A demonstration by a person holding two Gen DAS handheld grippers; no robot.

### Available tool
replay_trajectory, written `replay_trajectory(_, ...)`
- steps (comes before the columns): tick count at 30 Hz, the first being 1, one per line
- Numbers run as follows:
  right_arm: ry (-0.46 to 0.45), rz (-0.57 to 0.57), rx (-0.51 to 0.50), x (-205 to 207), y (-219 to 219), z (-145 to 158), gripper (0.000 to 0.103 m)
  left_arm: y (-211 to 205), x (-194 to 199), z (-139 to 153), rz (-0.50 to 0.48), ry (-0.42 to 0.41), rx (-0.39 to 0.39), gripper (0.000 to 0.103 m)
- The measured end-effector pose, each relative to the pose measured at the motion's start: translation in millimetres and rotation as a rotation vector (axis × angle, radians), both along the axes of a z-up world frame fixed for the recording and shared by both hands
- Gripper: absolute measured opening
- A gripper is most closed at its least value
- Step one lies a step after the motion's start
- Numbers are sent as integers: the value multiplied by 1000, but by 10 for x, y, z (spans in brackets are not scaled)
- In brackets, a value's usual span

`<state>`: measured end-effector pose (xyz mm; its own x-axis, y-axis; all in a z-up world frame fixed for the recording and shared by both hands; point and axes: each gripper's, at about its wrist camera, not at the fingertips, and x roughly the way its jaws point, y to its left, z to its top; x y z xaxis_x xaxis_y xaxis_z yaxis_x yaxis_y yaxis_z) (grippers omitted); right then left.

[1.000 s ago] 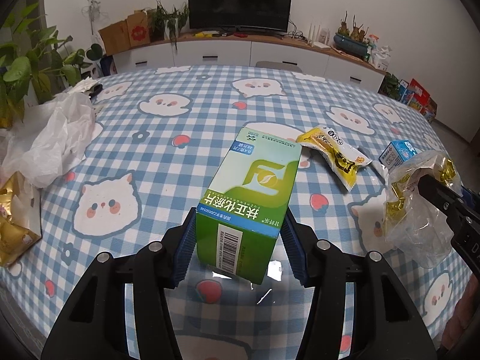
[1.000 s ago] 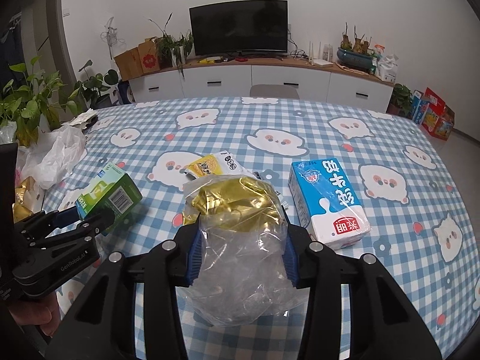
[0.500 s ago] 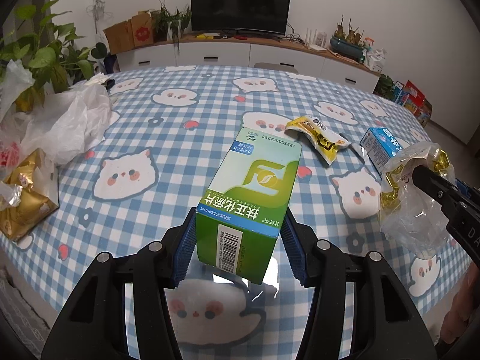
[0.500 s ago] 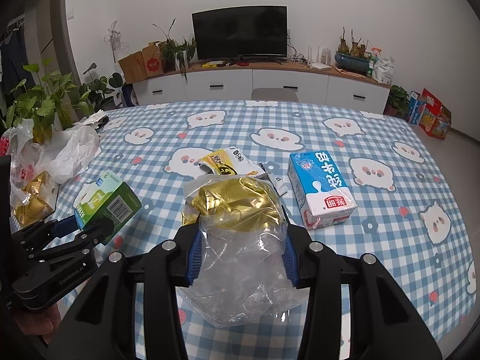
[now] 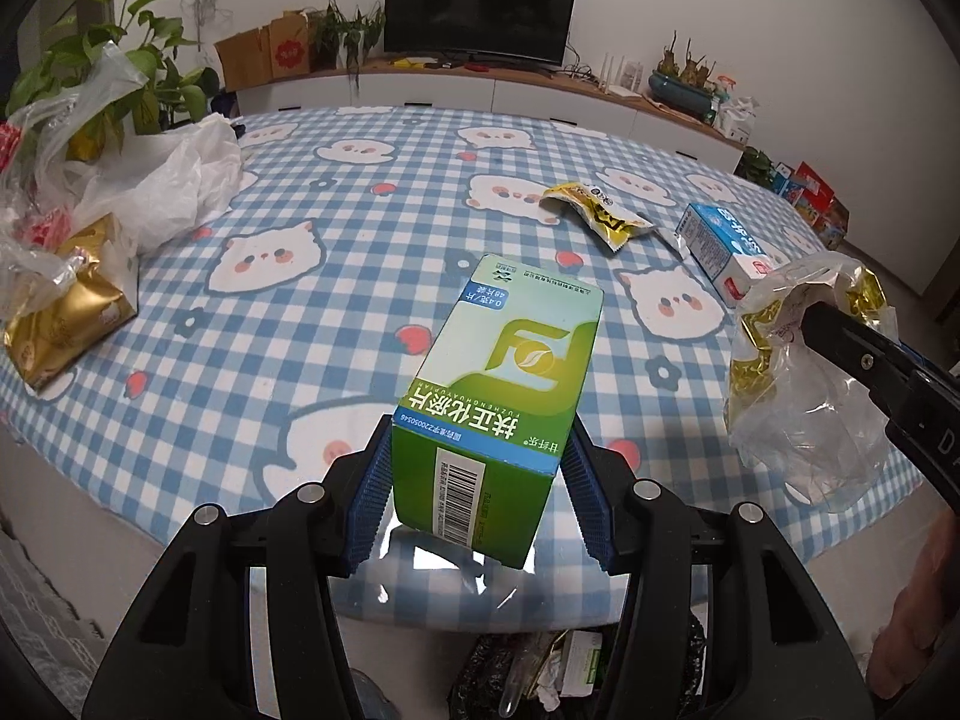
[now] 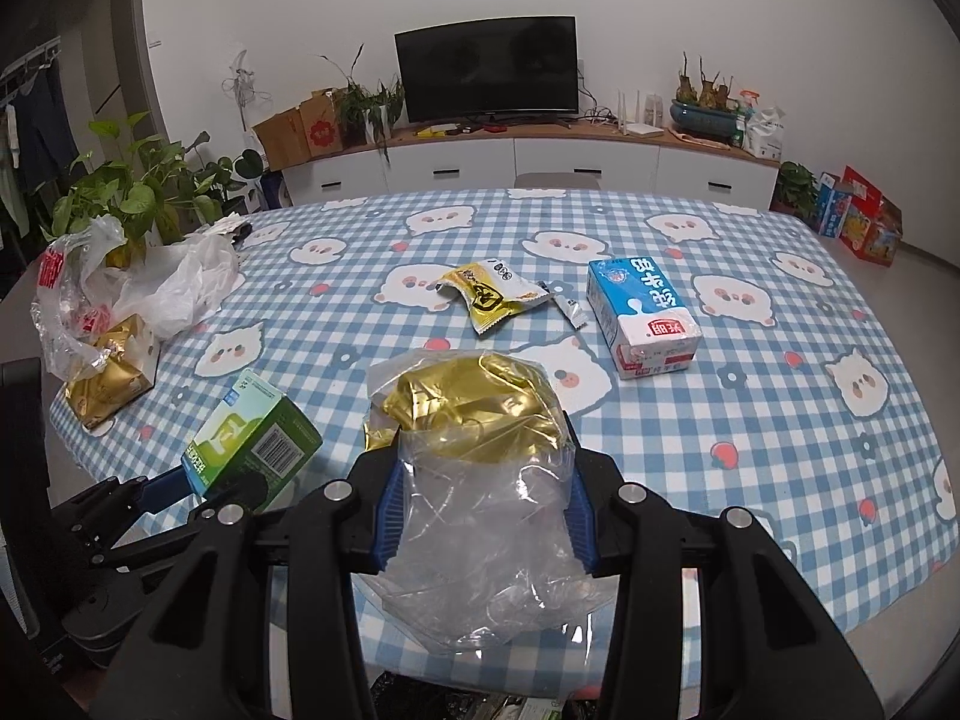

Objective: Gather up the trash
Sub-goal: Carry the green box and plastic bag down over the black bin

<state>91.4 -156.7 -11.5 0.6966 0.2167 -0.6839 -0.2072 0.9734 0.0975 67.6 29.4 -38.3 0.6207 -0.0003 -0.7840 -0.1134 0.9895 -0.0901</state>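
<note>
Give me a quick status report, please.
Left tongs shut on green box. Right tongs shut on clear bag. Trash bin below, nothing in the way.

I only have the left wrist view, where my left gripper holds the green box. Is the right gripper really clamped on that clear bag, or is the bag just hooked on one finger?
Observer: Clamped. In the right wrist view the right gripper has both blue pads pressing on the clear bag, one from each side.
Operator: That bag hides part of the milk carton for me. How does it lie, and what is next to it?
Observer: The milk carton shows whole there. It lies on its side with its red-labelled end toward the camera, and a small sachet lies between it and the yellow packet.
</note>
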Motion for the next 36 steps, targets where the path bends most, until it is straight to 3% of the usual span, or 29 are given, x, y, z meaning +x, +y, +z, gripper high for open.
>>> replay_trajectory(27, 13, 29, 4, -1343, -163, -175, 41, 54, -1519, 56, 21, -38, -49, 53)
replay_trajectory(36, 51, 44, -3, -1735, -200, -422, 41, 55, -1876, -201, 34, 10, -46, 53)
